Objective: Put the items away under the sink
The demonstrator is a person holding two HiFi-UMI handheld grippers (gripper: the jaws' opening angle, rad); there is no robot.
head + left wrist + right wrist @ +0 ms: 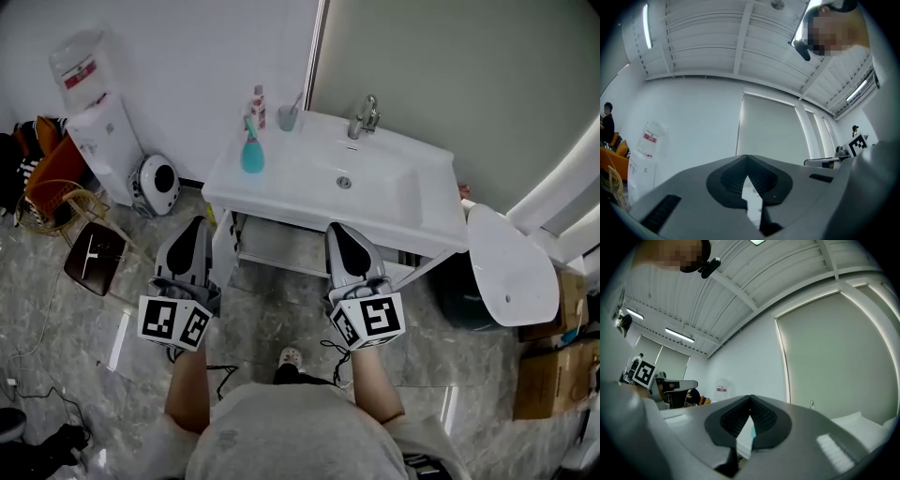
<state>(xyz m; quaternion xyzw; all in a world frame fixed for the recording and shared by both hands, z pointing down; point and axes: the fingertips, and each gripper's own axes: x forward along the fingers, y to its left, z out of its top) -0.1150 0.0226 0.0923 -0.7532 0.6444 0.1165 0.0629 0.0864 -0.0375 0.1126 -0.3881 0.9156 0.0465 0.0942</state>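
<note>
Left gripper (747,158): jaws closed tip to tip, empty. Right gripper (750,397): the same. Both are held out side by side on extended forearms, noses tilted slightly up, pointing at the sink (403,202). Teal bottle (252,152), cup (288,117) and small bottle (257,105) stand on the sink's left rear corner.

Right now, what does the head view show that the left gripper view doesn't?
Head view only: the sink, its faucet, a teal bottle, a cup and the shelf below. Left gripper view only: the ceiling, a person at far left, and that the left claw is shut and empty. Both: the water dispenser and the right claw.
</note>
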